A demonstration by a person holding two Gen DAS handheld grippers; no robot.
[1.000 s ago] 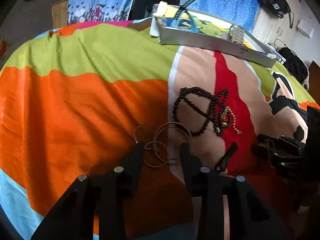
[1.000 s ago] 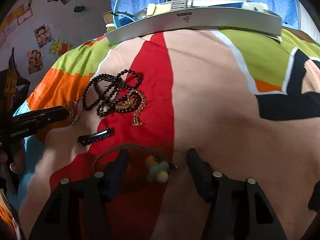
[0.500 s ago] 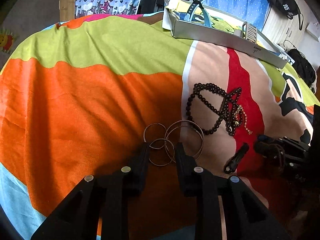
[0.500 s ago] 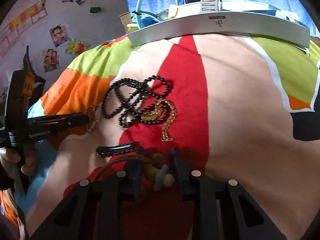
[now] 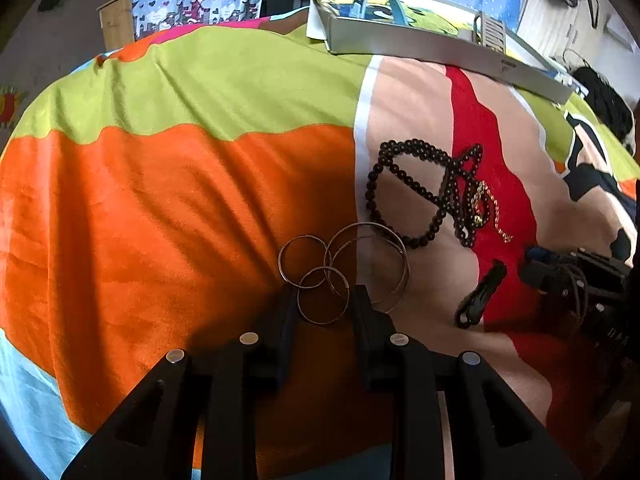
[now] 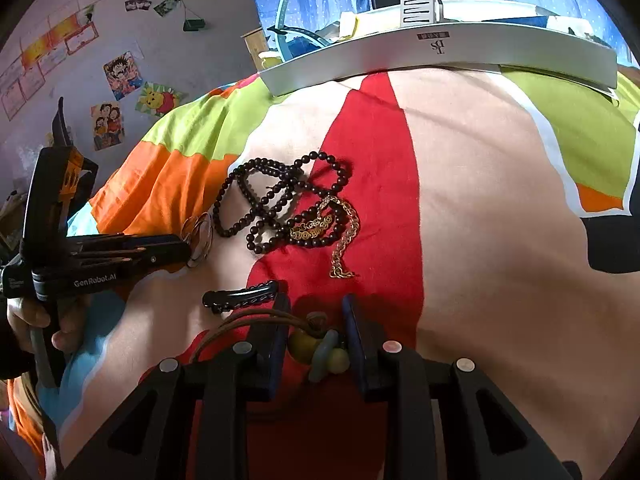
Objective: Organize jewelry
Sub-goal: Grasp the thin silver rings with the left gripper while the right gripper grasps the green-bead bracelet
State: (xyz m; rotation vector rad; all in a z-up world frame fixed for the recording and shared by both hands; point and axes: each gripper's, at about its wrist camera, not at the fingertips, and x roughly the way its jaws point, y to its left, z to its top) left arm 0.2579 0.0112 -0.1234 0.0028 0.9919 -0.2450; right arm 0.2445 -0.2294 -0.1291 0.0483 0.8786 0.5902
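On the multicoloured bedspread (image 5: 168, 208), your left gripper (image 5: 324, 300) stands with its jaws narrowed around the nearest of the thin silver-toned metal bangle rings (image 5: 344, 272); whether the pads actually touch that ring cannot be told. The larger rings lie just beyond the fingertips, overlapping one another. Past them lies the long black bead necklace (image 5: 420, 196), tangled with a gold-coloured chain (image 5: 494, 216), and to the right a black hair clip (image 5: 480, 298). Your right gripper (image 6: 314, 320) has its jaws drawn in around a brown cord necklace with yellow-green and pale blue beads (image 6: 320, 350); the beads sit between the fingers, contact uncertain. The cord's loop is partly hidden behind the left finger. A long white tray (image 6: 440, 46) lies at the far edge; its contents are largely cut off.
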